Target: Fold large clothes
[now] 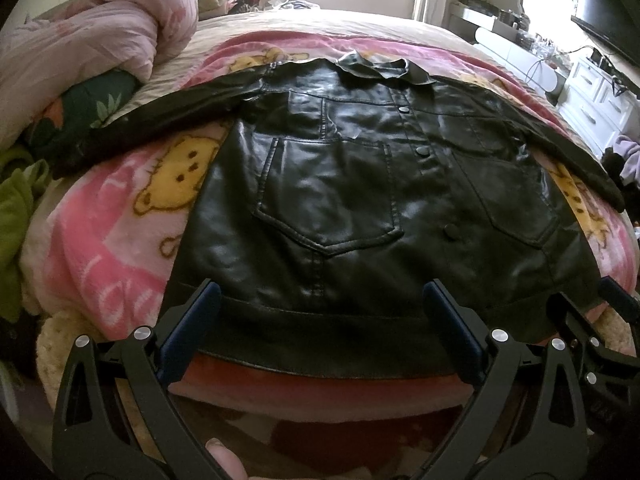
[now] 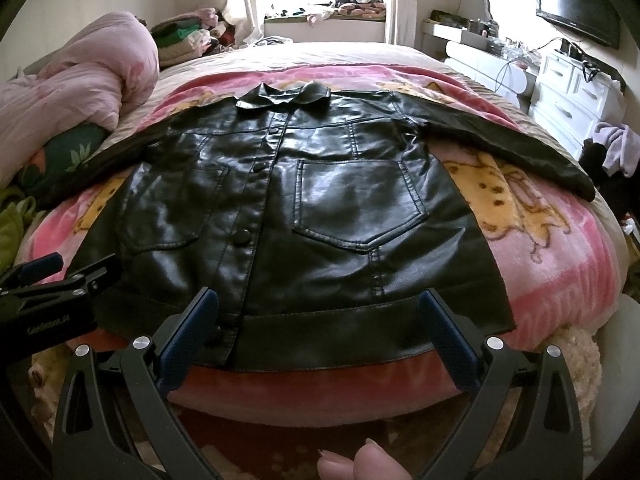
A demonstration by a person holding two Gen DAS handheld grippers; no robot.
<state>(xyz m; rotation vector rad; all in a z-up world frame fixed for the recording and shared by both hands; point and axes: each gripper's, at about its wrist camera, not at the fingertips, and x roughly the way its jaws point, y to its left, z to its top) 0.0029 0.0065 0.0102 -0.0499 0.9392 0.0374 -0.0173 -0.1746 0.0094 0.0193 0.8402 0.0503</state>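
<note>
A black leather jacket (image 1: 332, 184) lies flat, front up and buttoned, on a pink cartoon blanket (image 1: 120, 216), collar away from me, both sleeves spread out sideways. It also shows in the right wrist view (image 2: 320, 208). My left gripper (image 1: 320, 300) is open and empty, hovering over the hem left of the button line. My right gripper (image 2: 318, 308) is open and empty over the hem at the jacket's right half. The right gripper shows at the left wrist view's right edge (image 1: 600, 320); the left gripper shows at the right wrist view's left edge (image 2: 52, 280).
A rolled pink quilt (image 2: 80, 80) and a green pillow (image 2: 60, 156) lie at the bed's left. A green cloth (image 1: 16, 216) hangs at the left edge. White drawers (image 2: 572, 100) and a wall TV (image 2: 576, 4) stand to the right. Clothes pile by the window (image 2: 352, 4).
</note>
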